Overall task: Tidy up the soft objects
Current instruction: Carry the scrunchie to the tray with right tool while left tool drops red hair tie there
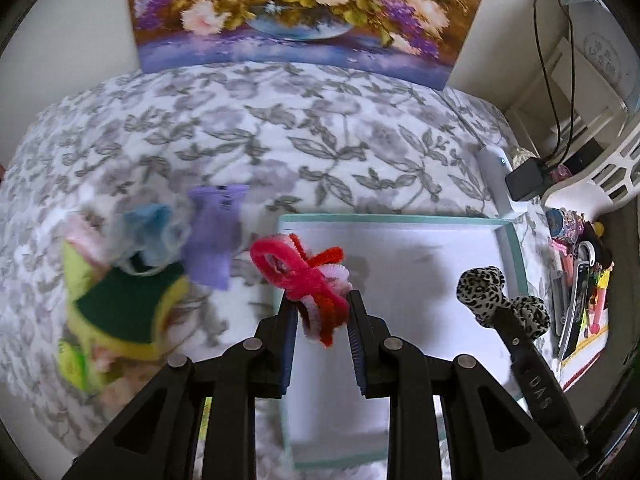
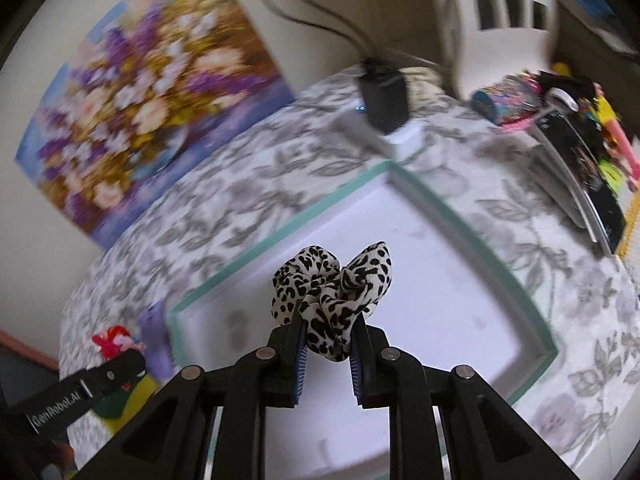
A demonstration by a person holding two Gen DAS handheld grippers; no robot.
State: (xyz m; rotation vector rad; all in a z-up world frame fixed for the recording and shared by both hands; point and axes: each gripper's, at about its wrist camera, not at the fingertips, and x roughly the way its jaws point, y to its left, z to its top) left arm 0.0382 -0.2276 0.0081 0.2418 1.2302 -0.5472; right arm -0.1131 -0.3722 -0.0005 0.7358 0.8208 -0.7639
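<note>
Left tongs (image 1: 322, 300) pinching pipe-cleaner bundle (image 1: 308, 276), right tongs (image 2: 328, 330) pinching leopard-print scrunchie (image 2: 332, 292), both over white tray (image 1: 516, 248)

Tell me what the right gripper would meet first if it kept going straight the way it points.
Most likely the bare white floor of the shallow teal-rimmed box, which lies past the right gripper and the leopard-print fabric scrunchie it clamps. Nothing else shows in between, though depth is unclear.
</note>
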